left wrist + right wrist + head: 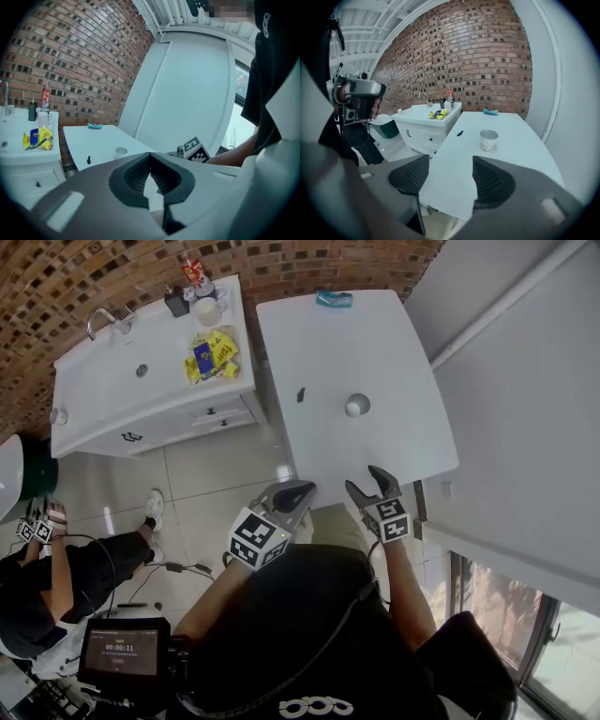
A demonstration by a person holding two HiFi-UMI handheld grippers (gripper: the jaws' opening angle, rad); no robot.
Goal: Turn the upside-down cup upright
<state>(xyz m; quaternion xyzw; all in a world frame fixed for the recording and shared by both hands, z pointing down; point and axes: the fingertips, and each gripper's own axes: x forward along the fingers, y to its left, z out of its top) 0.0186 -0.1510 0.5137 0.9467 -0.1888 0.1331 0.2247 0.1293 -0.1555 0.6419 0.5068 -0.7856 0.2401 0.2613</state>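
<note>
At the near edge of the smooth white table (394, 352), my right claw (366, 480) hovers with its jaws wide apart and nothing between the ribbed dark pads. My left claw (298, 491) is beside it, tips together, empty. Open tabletop surrounds the pale tapered cup (357, 405), which stands mid-table, wider end up, well apart from both claws. A small dark item (301, 395) lies to its left. A teal object (334, 299) rests at the far edge by the brick wall (94, 277).
</note>
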